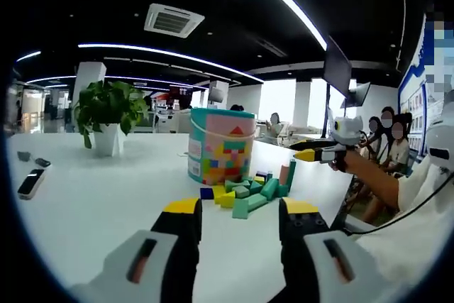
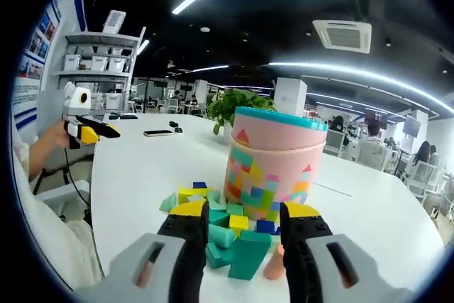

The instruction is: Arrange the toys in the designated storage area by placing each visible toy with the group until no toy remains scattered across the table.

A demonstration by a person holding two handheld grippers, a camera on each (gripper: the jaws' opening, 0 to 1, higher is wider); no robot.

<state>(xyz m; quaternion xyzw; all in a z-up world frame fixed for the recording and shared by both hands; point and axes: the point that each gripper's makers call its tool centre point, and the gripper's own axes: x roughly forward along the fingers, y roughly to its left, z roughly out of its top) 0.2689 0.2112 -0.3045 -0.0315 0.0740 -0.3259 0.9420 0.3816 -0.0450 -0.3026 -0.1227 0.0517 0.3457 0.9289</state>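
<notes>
Standing closed tub (image 2: 275, 157), blocks (image 2: 227, 228) beside

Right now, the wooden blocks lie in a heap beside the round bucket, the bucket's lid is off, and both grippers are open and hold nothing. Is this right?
Not quite: the teal lid is on the bucket, as the right gripper view shows. The rest holds: the blocks lie heaped beside it, and the left gripper and right gripper are open and empty.

One bucket (image 2: 275, 157), one potted plant (image 1: 108, 115) and many blocks (image 2: 230, 228) (too heaped to count).
</notes>
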